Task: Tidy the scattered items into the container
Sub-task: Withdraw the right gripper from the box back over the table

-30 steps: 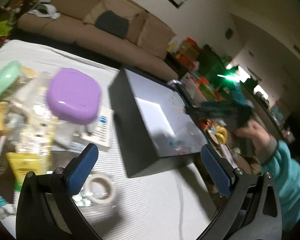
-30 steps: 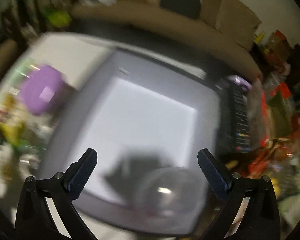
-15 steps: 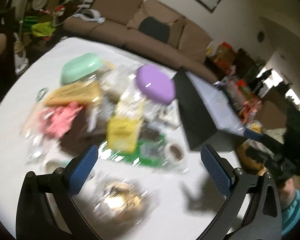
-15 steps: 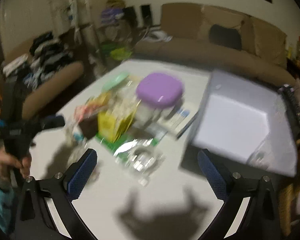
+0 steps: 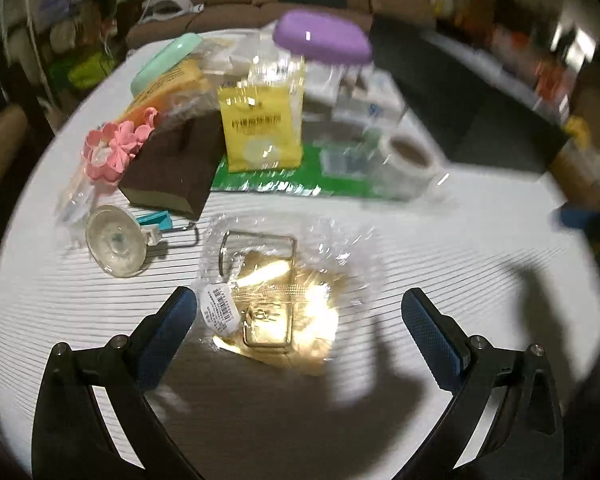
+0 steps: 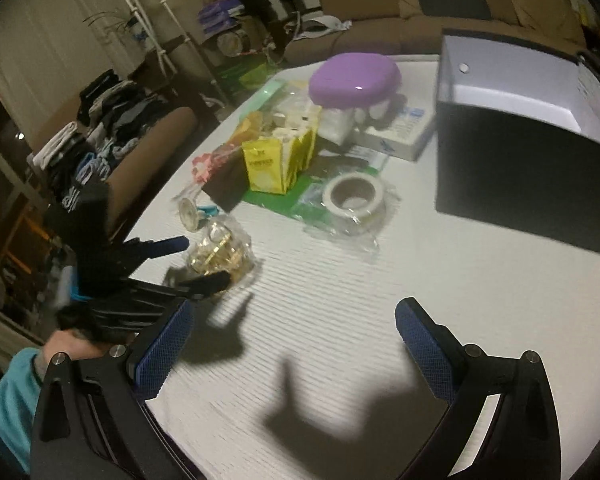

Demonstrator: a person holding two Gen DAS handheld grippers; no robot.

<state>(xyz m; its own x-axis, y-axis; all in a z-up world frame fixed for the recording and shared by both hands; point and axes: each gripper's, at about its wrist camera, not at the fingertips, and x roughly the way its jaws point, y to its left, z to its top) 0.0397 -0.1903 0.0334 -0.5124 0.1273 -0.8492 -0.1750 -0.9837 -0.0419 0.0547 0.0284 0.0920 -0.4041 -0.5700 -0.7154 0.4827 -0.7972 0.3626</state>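
The left gripper (image 5: 298, 314) was wide open and held nothing; its jaws stood on both sides of the clear packet with golden pieces (image 5: 278, 296), the loose item lying nearest on the white table (image 5: 440, 248), probably to take it first. The right gripper (image 6: 294, 344) was also wide open and empty above bare table. The container (image 6: 512, 140), a dark open box, stood at the far right, well apart from the packet.

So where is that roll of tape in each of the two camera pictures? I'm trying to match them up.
Left wrist view: the roll of tape sits right of centre in the upper half, at the right end of the green packet.
Right wrist view: the same roll lies just above centre, left of the dark box.
Shared landmark: the purple lid, behind the tape in both.
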